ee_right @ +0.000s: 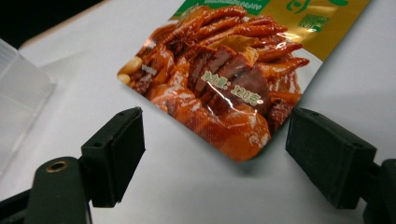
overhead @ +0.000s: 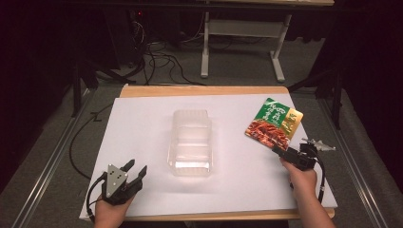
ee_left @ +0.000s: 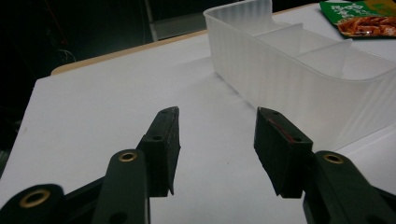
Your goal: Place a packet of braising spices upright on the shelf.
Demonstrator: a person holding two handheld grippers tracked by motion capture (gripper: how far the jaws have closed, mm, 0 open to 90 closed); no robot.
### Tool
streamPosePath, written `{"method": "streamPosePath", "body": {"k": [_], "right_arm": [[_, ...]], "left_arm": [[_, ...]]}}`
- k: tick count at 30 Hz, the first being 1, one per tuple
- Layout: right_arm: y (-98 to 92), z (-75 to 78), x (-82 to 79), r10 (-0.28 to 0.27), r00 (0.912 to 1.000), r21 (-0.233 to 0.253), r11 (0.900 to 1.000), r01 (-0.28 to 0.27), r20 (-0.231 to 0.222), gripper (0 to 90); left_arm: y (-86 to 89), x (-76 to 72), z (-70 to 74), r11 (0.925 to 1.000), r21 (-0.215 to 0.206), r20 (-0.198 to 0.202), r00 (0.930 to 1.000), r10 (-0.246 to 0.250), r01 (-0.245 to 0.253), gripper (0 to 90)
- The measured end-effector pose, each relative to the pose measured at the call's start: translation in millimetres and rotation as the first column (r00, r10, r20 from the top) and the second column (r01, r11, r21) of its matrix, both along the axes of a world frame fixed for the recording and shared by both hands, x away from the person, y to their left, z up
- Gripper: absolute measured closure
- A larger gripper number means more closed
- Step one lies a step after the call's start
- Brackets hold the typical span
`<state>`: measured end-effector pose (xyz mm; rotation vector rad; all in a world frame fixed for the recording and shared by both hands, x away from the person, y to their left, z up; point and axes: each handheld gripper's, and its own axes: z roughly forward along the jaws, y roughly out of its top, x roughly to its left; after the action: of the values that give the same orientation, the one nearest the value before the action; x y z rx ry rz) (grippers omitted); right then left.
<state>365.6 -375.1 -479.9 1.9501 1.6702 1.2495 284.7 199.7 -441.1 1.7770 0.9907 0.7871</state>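
A clear plastic divided container (overhead: 190,141) stands in the middle of the white board; its ribbed wall (ee_left: 289,88) is to the right of my left gripper. A flat food pouch (overhead: 274,123) printed green, gold and red-brown lies at the right. The near corner of the pouch (ee_right: 224,98) points between the jaws of my right gripper (ee_right: 212,156), which is open just short of it. That same right gripper (overhead: 280,153) sits below the pouch in the high view. My left gripper (overhead: 135,168) is open over bare board at the front left, with nothing between its fingers (ee_left: 163,140).
The white board (overhead: 142,118) covers a wooden table (overhead: 199,90). A small grey metal piece (overhead: 319,144) lies near the right edge. Behind the table are a desk frame (overhead: 242,42) and cables (overhead: 157,61) on the floor.
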Motion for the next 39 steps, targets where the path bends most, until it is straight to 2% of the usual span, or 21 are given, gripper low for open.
{"method": "streamPosePath", "body": {"k": [2, 3, 5, 8, 9, 10, 11, 13, 15, 17, 21, 25, 27, 32, 33, 34, 35, 37, 39], "right_arm": [[-0.3, -0.4, 0.9, -0.003, 1.0000, 0.011, 1.000, 0.003, 0.003, 20.9], [-1.3, -0.9, 3.3, -0.017, 0.9998, 0.048, 0.999, 0.017, 0.009, 20.5], [-1.9, -1.1, 3.7, -0.022, 0.9997, 0.055, 0.998, 0.021, 0.011, 20.5], [-4.8, 0.4, 2.8, -0.023, 0.9990, 0.086, 0.996, 0.020, 0.037, 22.1], [-4.8, 0.4, 2.8, -0.023, 0.9990, 0.086, 0.996, 0.020, 0.037, 22.1], [-5.0, 2.7, 2.0, -0.012, 0.9975, 0.095, 0.995, 0.005, 0.070, 23.0], [-4.5, 3.3, 1.8, -0.009, 0.9969, 0.100, 0.995, 0.001, 0.078, 23.0], [-3.1, 4.2, 1.4, -0.004, 0.9965, 0.092, 0.996, -0.004, 0.083, 23.4], [-4.4, 4.6, 0.9, 0.002, 0.9960, 0.105, 0.994, -0.012, 0.089, 23.9], [-5.2, 4.9, 0.8, 0.006, 0.9952, 0.101, 0.995, -0.016, 0.097, 27.3], [-3.1, 3.9, 2.6, 0.008, 0.9954, 0.045, 0.999, -0.012, 0.096, 35.5], [-1.6, 0.5, 4.1, 0.024, 0.9979, 0.011, 1.000, -0.025, 0.060, 41.9], [1.0, -0.7, 6.1, 0.039, 0.9986, -0.016, 0.999, -0.038, 0.036, 47.8], [9.4, 0.3, 15.0, 0.035, 0.9994, -0.145, 0.989, -0.035, -0.005, 58.4], [9.4, 0.3, 15.0, 0.035, 0.9994, -0.145, 0.989, -0.035, -0.005, 58.4], [9.2, 0.2, 17.0, 0.031, 0.9994, -0.152, 0.988, -0.033, -0.012, 62.3], [8.4, 0.3, 19.2, 0.022, 0.9996, -0.167, 0.986, -0.024, -0.017, 70.2], [5.4, 0.2, 19.3, 0.016, 0.9997, -0.170, 0.985, -0.019, -0.019, 77.7], [4.4, 0.4, 19.1, 0.015, 0.9998, -0.179, 0.984, -0.018, -0.016, 80.6]], "left_arm": [[0.2, 0.1, -0.1, 1.0000, 0.001, 0.001, 1.0000, 0.004, -0.004, 50.5], [0.2, 0.3, -0.3, 1.0000, 0.000, -0.001, 1.0000, 0.005, -0.005, 50.4], [-0.2, 0.3, -0.5, 1.0000, 0.003, -0.002, 1.0000, 0.005, -0.005, 50.3], [-3.1, 0.7, -2.0, 0.9999, 0.017, -0.010, 1.0000, -0.001, 0.001, 49.9], [-3.1, 0.7, -2.0, 0.9999, 0.017, -0.010, 1.0000, -0.001, 0.001, 49.7], [-4.4, 1.0, -2.8, 0.9998, 0.019, -0.013, 0.9999, -0.003, 0.003, 49.8], [-5.3, 1.2, -3.3, 0.9997, 0.025, -0.016, 0.9999, -0.003, 0.004, 49.8], [-7.0, 1.2, -3.8, 0.9995, 0.029, -0.017, 0.9998, -0.006, 0.007, 49.6], [-7.2, 1.1, -3.7, 0.9993, 0.035, -0.018, 0.9998, -0.010, 0.011, 49.6], [-8.2, 0.9, -4.0, 0.9991, 0.039, -0.019, 0.9997, -0.014, 0.014, 49.6], [-8.6, 2.0, -5.8, 0.9990, 0.042, -0.028, 0.9995, -0.015, 0.016, 49.5], [-9.2, 2.1, -6.6, 0.9988, 0.046, -0.032, 0.9994, -0.015, 0.016, 49.4], [-9.5, 2.2, -6.9, 0.9988, 0.046, -0.033, 0.9993, -0.014, 0.016, 49.4], [-10.6, 2.4, -8.0, 0.9983, 0.057, -0.039, 0.9991, -0.012, 0.014, 49.4], [-10.6, 2.4, -8.0, 0.9983, 0.057, -0.039, 0.9991, -0.012, 0.014, 49.4], [-10.8, 2.2, -8.1, 0.9983, 0.057, -0.039, 0.9992, -0.011, 0.014, 49.4], [-10.5, 2.1, -8.1, 0.9982, 0.059, -0.039, 0.9992, -0.011, 0.013, 49.3], [-10.3, 2.2, -8.5, 0.9983, 0.057, -0.041, 0.9991, -0.010, 0.012, 49.2], [-10.2, 2.3, -8.8, 0.9982, 0.058, -0.042, 0.9991, -0.010, 0.012, 49.1]]}}
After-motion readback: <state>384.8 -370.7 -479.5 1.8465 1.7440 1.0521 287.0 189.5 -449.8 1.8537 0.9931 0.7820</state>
